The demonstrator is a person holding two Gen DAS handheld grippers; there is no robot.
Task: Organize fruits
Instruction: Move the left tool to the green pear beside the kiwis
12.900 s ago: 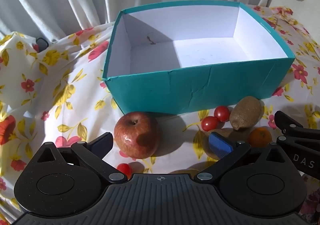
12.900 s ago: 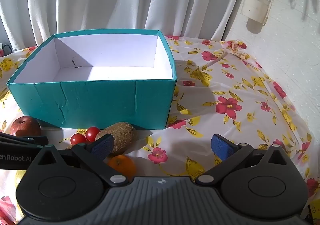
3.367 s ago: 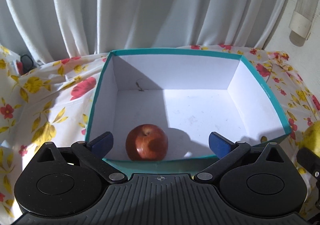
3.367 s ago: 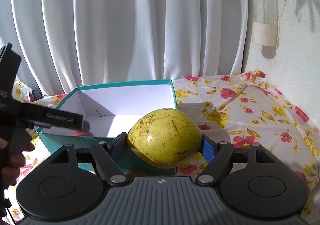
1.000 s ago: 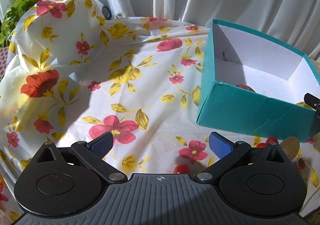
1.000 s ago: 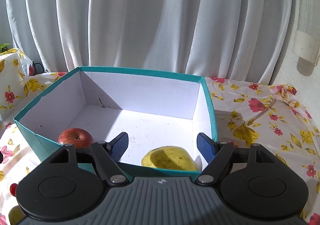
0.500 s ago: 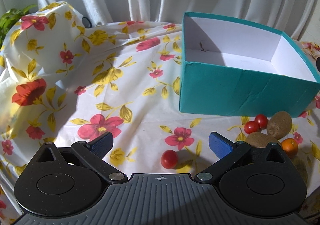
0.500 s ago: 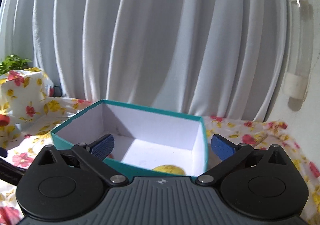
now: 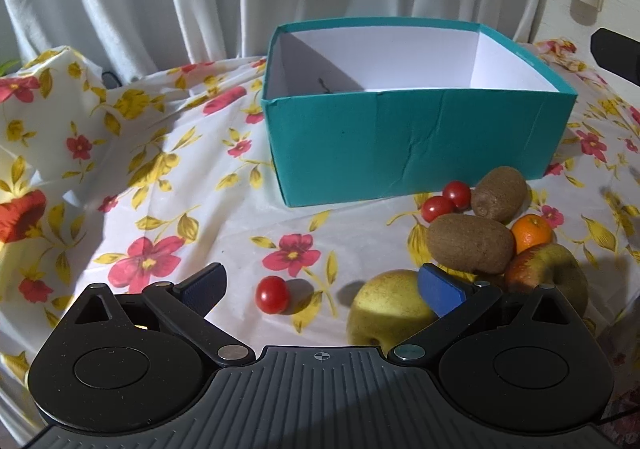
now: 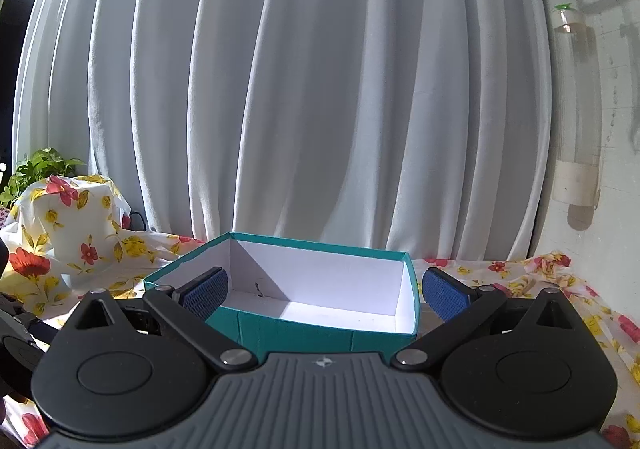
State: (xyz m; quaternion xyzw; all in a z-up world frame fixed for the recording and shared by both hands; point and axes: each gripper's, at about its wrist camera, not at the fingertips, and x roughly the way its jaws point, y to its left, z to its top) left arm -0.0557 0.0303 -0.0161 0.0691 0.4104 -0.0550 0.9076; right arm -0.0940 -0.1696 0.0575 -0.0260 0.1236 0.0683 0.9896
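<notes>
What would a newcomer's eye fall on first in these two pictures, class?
The teal box stands open at the centre of the flowered tablecloth. Right of it, in front, fruit clusters: two kiwis, an orange, cherry tomatoes. One lone tomato lies before the open left gripper.

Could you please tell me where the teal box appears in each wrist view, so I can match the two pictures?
Left wrist view: the teal box sits upper centre-right, behind the loose fruit.
Right wrist view: the teal box is low in the centre, framed between the open tongs.
Shared landmark: the small dark mark on the box's white inner wall.
</notes>
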